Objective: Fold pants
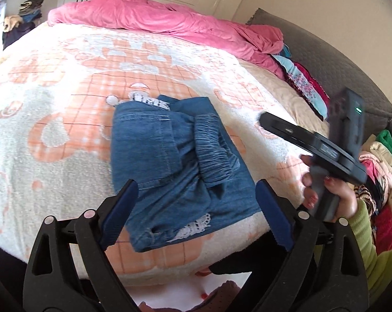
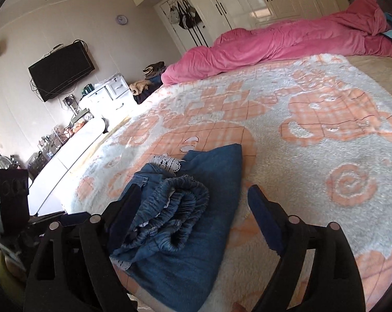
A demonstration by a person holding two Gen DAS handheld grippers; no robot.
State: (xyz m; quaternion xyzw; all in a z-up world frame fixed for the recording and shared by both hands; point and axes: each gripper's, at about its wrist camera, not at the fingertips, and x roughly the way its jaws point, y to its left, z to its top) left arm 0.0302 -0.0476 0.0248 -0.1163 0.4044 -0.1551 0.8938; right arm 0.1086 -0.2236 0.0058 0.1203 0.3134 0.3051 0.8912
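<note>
Blue denim pants (image 1: pixel 180 166) with white lace trim lie folded into a compact bundle on the bed's orange-and-white blanket (image 1: pixel 65 109). The elastic waistband rests on top. My left gripper (image 1: pixel 197 189) is open and empty, just above the bundle's near edge. My right gripper (image 2: pixel 193 191) is open and empty over the same pants (image 2: pixel 196 223), near the gathered waistband. In the left wrist view the right gripper's body (image 1: pixel 326 150) shows at the right, held in a hand.
A rumpled pink duvet (image 1: pixel 157 18) lies along the far side of the bed. A heap of clothes (image 1: pixel 378 161) sits at the right. A white dresser (image 2: pixel 65 156) and a wall TV (image 2: pixel 60 70) stand left of the bed.
</note>
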